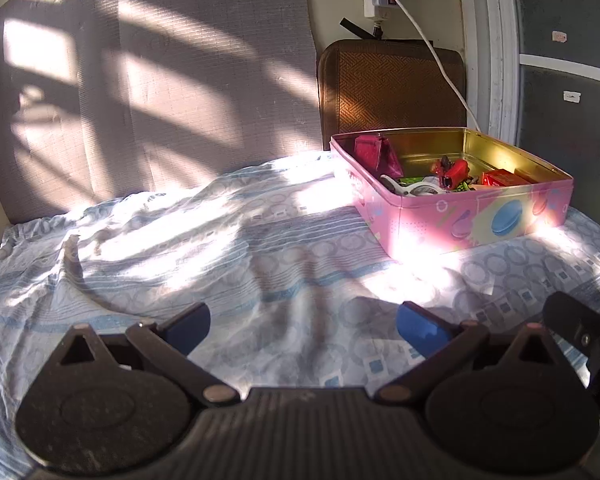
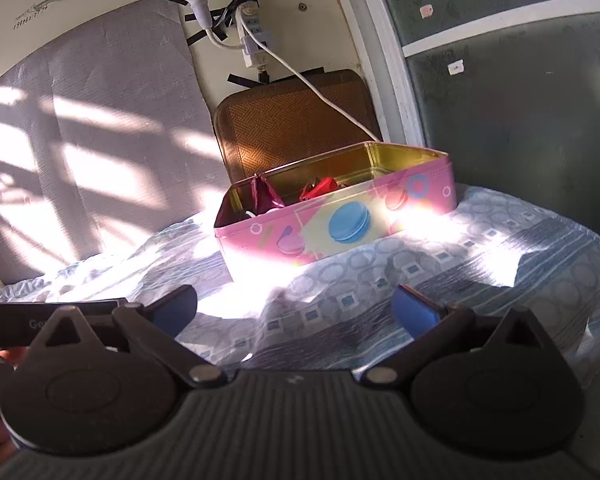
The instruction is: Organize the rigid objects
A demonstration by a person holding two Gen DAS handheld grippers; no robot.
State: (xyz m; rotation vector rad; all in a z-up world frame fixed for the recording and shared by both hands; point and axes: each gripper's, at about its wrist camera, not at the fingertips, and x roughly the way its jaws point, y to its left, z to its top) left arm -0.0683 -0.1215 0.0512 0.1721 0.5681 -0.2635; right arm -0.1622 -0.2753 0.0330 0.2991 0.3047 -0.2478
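Tin pink, macaron print, lid off, sits on sunlit bedsheet just in front of brown woven cushion. Inside tin: dark red pouch at far-left corner, red toy mid, red box right of it, white item against near wall. Your left gripper spread wide, empty, hovers over sheet near-left of tin. Your right gripper also spread, empty, low in front of tin's near wall.

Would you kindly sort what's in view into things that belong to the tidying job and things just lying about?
Job: pink tin, red toy, dark red pouch, red box.
Lying about: woven brown cushion, white cable, patterned bedsheet.
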